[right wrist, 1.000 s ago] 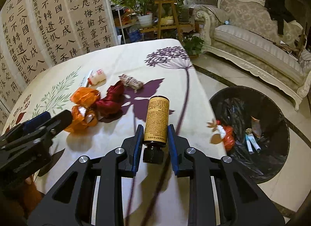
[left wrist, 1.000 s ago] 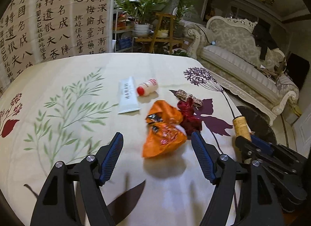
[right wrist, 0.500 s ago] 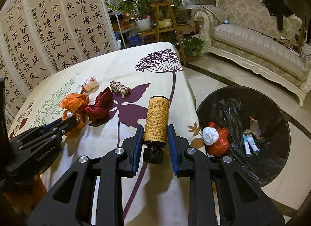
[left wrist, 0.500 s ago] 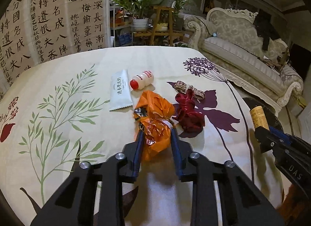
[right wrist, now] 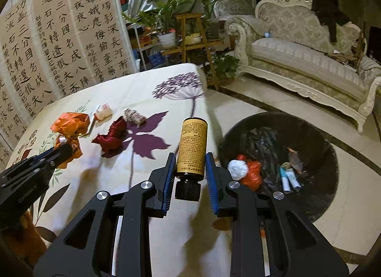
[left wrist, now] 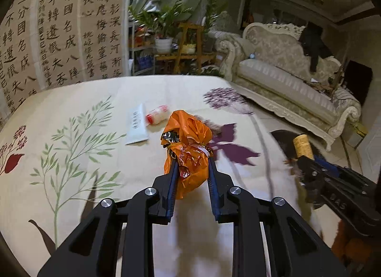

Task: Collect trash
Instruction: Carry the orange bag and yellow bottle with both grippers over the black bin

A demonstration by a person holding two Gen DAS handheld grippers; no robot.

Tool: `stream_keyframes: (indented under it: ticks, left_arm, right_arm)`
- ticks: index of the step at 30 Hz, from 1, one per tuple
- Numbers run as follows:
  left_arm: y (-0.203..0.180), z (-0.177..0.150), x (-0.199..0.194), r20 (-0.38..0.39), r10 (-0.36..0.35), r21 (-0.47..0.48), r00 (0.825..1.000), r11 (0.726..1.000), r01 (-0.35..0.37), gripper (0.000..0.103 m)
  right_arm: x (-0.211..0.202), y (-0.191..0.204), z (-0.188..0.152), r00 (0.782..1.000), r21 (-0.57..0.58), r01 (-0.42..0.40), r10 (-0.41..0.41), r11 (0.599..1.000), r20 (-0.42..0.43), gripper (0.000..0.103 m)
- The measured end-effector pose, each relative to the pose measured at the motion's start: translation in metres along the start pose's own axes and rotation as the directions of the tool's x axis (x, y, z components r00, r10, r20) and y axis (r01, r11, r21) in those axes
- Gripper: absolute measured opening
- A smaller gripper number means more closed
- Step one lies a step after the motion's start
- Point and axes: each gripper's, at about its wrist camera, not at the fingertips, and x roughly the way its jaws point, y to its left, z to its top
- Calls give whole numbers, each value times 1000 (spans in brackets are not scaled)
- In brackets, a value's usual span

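My left gripper (left wrist: pixel 191 166) is shut on a crumpled orange plastic bag (left wrist: pixel 188 148), lifted just off the floral tablecloth (left wrist: pixel 83 115). The same orange bag (right wrist: pixel 69 129) shows at the left of the right wrist view. My right gripper (right wrist: pixel 188 160) is shut on a yellow-labelled bottle with a black cap (right wrist: pixel 191 148), held near the table's right edge beside a black-lined trash bin (right wrist: pixel 316 143) on the floor. The yellow bottle (left wrist: pixel 302 146) also appears at the right of the left wrist view. A red crumpled cloth (right wrist: pixel 112 136) lies on the table.
On the cloth also lie a white tube (left wrist: pixel 137 123), a small white bottle with a red cap (left wrist: pixel 157 115) and a bundle of twine (right wrist: pixel 134 116). The bin holds several pieces of trash (right wrist: pixel 247 172). A cream sofa (right wrist: pixel 304 57) and plant stand (right wrist: pixel 190 36) stand beyond.
My left gripper closed on the orange bag and raised it. My right gripper carried the bottle rightward toward the bin, which now fills more of its view.
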Motion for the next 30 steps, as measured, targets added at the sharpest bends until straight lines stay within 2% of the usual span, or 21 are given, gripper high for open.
stream_keyframes:
  ticks: [4, 13, 20, 30]
  left_arm:
    - [-28, 2, -2, 17, -51, 40, 999, 998, 50, 25]
    - [-99, 2, 18, -5, -156, 125, 988, 980, 156, 25]
    - [-136, 8, 42, -31, -181, 171, 983, 968, 183, 25]
    - [-173, 11, 71, -62, -180, 234, 982, 954, 189, 26]
  right_arm:
    - [-8, -23, 1, 999, 26, 44, -44, 999, 18, 25]
    - [-17, -80, 2, 988, 86, 145, -149, 986, 42, 25]
    - [-6, -109, 2, 983, 112, 178, -183, 978, 35, 25]
    - [16, -139, 3, 979, 136, 199, -202, 970, 10, 25]
